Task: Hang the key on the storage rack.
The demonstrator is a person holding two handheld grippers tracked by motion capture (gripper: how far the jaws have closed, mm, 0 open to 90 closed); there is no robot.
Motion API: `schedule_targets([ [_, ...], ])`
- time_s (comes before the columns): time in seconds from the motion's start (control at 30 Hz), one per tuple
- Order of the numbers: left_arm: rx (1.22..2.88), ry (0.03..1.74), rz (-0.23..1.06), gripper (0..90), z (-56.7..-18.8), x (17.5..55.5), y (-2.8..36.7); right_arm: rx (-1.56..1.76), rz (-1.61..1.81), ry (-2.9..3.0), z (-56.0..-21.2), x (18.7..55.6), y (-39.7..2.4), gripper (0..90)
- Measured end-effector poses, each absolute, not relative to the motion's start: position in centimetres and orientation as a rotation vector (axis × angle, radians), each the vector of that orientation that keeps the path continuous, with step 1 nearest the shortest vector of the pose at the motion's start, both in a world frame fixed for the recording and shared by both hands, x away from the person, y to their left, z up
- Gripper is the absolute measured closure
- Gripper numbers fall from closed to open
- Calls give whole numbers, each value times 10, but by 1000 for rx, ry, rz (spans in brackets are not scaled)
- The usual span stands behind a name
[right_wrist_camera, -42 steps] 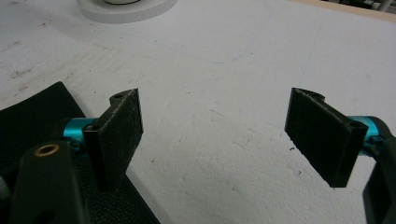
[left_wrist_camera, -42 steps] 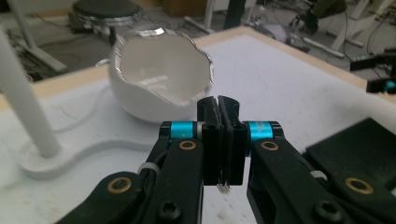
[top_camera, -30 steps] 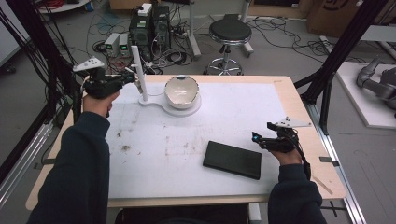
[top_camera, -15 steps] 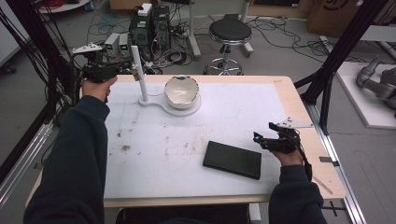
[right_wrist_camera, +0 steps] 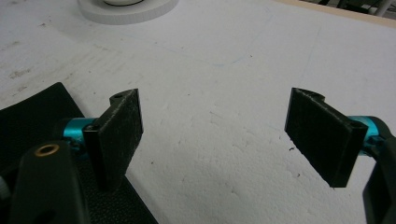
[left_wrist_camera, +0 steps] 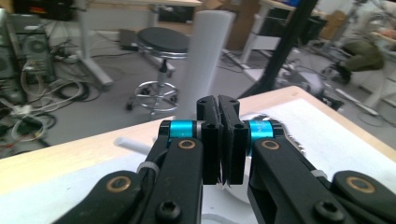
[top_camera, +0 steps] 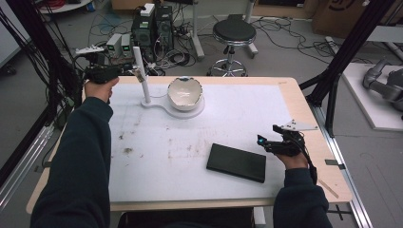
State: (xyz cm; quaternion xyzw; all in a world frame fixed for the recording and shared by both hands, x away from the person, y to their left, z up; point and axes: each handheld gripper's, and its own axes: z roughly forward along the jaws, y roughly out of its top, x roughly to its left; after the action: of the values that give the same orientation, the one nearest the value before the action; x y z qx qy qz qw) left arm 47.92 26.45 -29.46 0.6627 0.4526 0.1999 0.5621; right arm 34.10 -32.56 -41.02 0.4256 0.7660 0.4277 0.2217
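L gripper (top_camera: pixel 102 72), jaws together & empty, slid toward 9 o'clock off post (top_camera: pixel 141 76); R gripper (top_camera: pixel 271 145) apart by case (top_camera: pixel 236 162) — reach dropped.

Grey floor (top_camera: pixel 285 42); stool (top_camera: pixel 234 33) at 12 o'clock; computer towers (top_camera: pixel 154 23) and cables (top_camera: pixel 43 52) at 11; black frame post (top_camera: pixel 349 45) at 2.
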Motion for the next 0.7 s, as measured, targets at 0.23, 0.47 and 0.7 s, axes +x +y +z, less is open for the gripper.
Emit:
schedule_targets([
  [0.23,1478,1141,554,485,-308,462,267,1173,1181,2121,-410,341,-325,193],
  [0.47,1505,1063,607,250,-322,417,260,1158,1183,2127,-409,341,-321,194],
  [0.7,1542,1004,655,169,-340,388,254,1162,1182,2133,-410,343,-318,193],
])
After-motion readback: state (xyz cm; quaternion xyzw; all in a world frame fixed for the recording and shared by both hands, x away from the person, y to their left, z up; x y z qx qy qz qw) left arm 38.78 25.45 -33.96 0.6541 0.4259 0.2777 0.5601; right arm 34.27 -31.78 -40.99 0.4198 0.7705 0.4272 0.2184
